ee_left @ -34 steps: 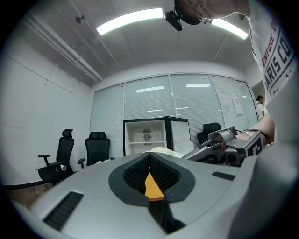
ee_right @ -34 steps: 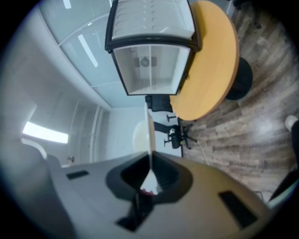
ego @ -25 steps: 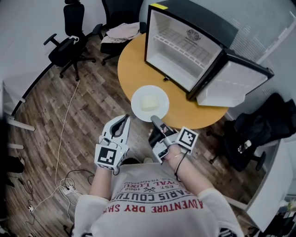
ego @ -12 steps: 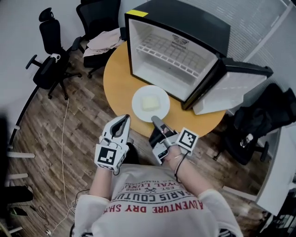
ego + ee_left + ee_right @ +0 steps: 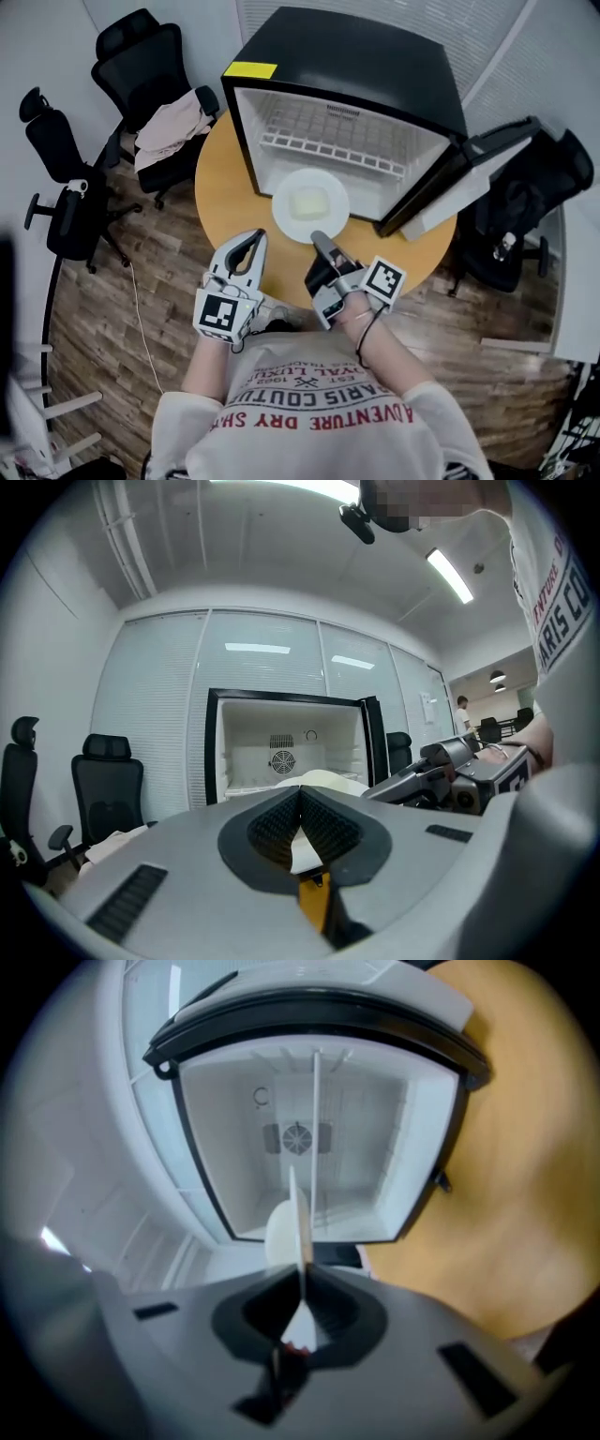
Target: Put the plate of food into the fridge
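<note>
Pinching the near rim of the white plate (image 5: pixel 281 208) in the right gripper (image 5: pixel 320 237), fingers clamped on it. Holding plate and pale food (image 5: pixel 309 202) level at the mouth of the open fridge (image 5: pixel 347 58) on the round table (image 5: pixel 220 187). Carrying the left gripper (image 5: pixel 251 242) alongside, fingers pressed together, empty.

Round table (image 5: pixel 214 192); black office chairs (image 5: pixel 148 58)

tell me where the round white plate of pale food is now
Head view, centre: the round white plate is held by its near rim in the right gripper, just in front of the open black fridge.
</note>
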A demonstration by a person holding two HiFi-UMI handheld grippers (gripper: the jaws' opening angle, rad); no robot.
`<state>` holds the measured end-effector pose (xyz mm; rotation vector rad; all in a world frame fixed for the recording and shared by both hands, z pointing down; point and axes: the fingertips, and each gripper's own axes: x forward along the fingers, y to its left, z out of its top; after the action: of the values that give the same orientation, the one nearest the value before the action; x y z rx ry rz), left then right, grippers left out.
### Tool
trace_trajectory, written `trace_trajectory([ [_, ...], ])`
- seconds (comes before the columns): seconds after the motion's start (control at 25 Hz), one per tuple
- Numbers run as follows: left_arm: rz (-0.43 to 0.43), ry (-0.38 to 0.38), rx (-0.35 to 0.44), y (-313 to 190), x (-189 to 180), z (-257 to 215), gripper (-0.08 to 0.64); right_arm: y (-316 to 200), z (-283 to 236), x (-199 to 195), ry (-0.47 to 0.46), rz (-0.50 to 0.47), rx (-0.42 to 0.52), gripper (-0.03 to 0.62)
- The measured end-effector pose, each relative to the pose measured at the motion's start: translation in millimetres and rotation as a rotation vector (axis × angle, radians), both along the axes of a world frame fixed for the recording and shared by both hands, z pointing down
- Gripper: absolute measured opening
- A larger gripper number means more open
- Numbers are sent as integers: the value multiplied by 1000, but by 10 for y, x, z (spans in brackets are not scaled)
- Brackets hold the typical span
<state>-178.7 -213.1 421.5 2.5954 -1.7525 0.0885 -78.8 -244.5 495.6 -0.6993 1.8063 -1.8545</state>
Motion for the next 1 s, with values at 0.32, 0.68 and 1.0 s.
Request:
trace_trajectory([
  [0.32, 173, -13, 12, -548, -293, -32, 32, -400, -89, -259, 4, 170, 8, 38],
  [0.68, 239, 10, 20, -932, -287, -42, 32, -732, -173, -152, 30, 268, -6, 38],
  [1.0, 230, 14, 2, -1159, -236, -29, 32, -1072, -105, 8, 61, 319, -44, 38],
])
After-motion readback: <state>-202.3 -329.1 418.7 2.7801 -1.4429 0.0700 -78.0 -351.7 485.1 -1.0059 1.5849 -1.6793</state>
